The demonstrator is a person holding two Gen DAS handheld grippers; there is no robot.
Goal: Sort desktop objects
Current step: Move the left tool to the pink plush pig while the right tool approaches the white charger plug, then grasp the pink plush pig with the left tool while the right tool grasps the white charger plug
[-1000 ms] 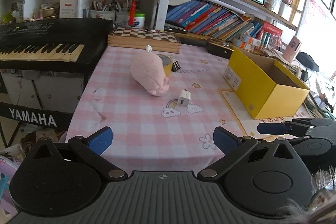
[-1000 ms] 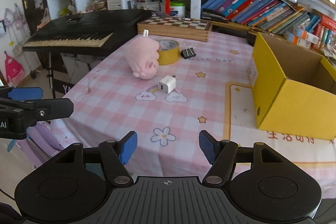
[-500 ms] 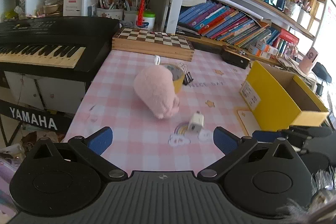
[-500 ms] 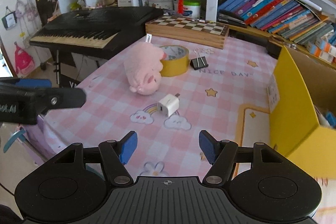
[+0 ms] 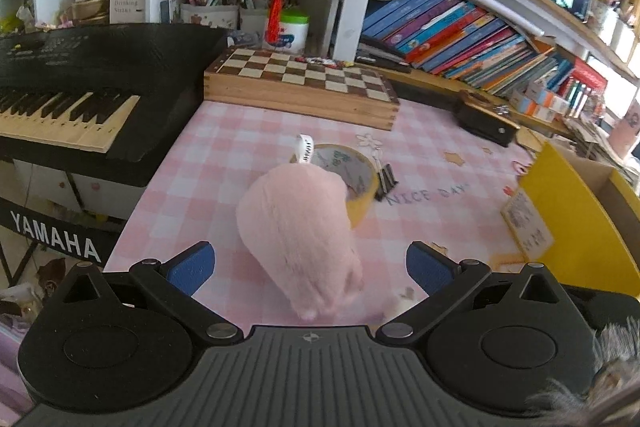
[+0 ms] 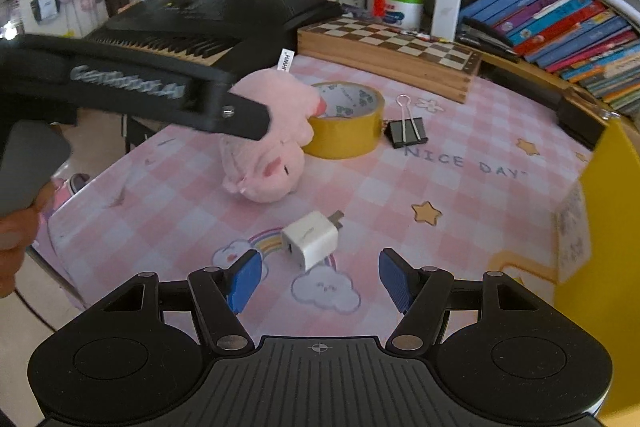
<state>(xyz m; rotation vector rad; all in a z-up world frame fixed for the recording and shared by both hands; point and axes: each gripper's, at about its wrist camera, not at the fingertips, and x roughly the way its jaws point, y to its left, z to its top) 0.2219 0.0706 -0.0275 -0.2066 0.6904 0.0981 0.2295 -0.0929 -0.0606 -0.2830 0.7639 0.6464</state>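
A pink plush toy [image 5: 300, 231] lies on the pink checked tablecloth, against a roll of yellow tape [image 5: 352, 179]. My left gripper [image 5: 308, 267] is open, its blue pads on either side of the plush, not touching it. In the right wrist view the plush [image 6: 268, 147], tape [image 6: 344, 123], a black binder clip [image 6: 408, 131] and a white charger plug [image 6: 310, 239] show. My right gripper [image 6: 320, 279] is open, just short of the plug. The left gripper's arm [image 6: 160, 95] crosses in front of the plush.
A yellow cardboard box [image 5: 576, 219] stands open at the right, also in the right wrist view [image 6: 608, 227]. A wooden chessboard box [image 5: 300, 87] lies at the table's back. A black Yamaha keyboard [image 5: 80, 87] borders the left edge. Bookshelves stand behind.
Both grippers have moved forward over the table. The left one has closed in around the plush; the right one has come up to the white plug. Both jaws stay open.
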